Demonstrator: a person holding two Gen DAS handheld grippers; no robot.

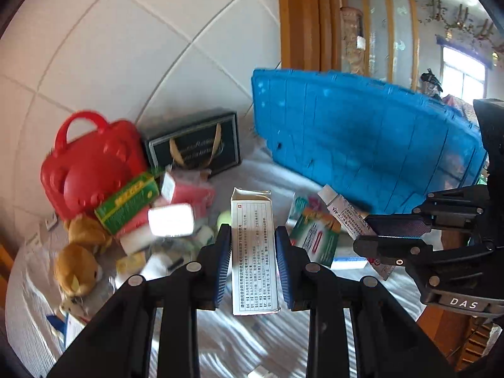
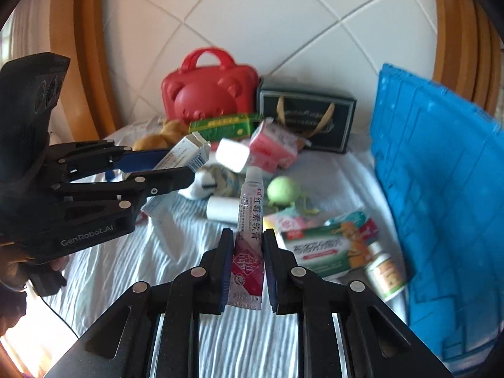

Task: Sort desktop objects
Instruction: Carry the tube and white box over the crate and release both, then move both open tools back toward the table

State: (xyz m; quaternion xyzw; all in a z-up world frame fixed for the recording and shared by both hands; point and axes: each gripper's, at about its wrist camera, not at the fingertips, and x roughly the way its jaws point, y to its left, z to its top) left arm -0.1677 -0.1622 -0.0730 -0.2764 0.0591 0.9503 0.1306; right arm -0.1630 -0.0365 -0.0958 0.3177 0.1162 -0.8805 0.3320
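Observation:
My left gripper (image 1: 253,236) is shut on a tall white medicine box (image 1: 253,252) with printed text, held upright above the white cloth; in the right wrist view the same gripper (image 2: 186,165) and box (image 2: 181,154) hang at the left. My right gripper (image 2: 247,239) is shut on a red-and-white ointment tube (image 2: 250,230), cap pointing away; in the left wrist view this gripper (image 1: 371,230) holds the tube (image 1: 343,211) at the right. Both hang over a heap of small boxes.
A blue crate (image 2: 441,189) stands at the right. Against the tiled wall sit a red bear case (image 2: 209,91) and a dark gift box (image 2: 307,119). Green box (image 2: 222,126), pink cartons (image 2: 274,148), plush toy (image 1: 78,264), green ball (image 2: 283,189), medicine bottle (image 2: 386,272) litter the cloth.

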